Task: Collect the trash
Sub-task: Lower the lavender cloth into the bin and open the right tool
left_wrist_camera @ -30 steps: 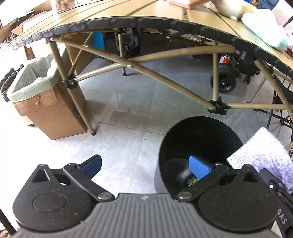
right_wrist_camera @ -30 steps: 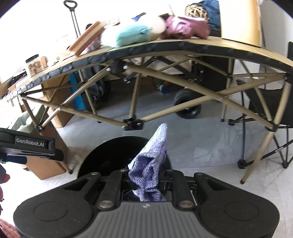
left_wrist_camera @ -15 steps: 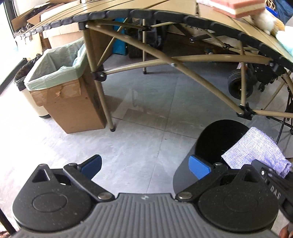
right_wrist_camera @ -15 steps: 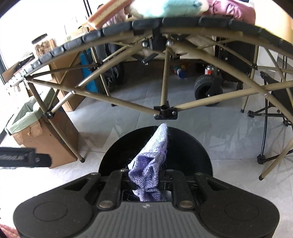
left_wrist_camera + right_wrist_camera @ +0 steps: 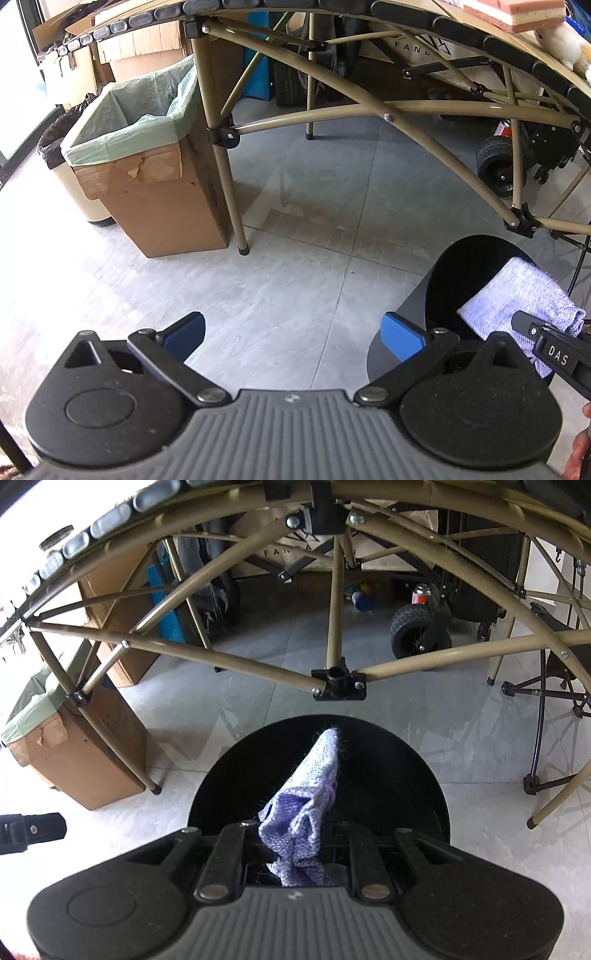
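The right gripper [image 5: 295, 849], its jaws starting to open, pinches the purple cloth [image 5: 306, 808], which hangs directly above the black bin [image 5: 236, 775]. The left gripper [image 5: 291, 332] gapes empty, beside the bin and further off.

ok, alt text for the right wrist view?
The right gripper, jaws opening, has a crumpled purple cloth between them, over the mouth of a black bin on a grey tiled floor. Behind stand a tan folding table frame and a lined cardboard box at left.

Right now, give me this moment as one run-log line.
right gripper: jaws opening, purple cloth between them | over: black bin | left gripper: open, empty
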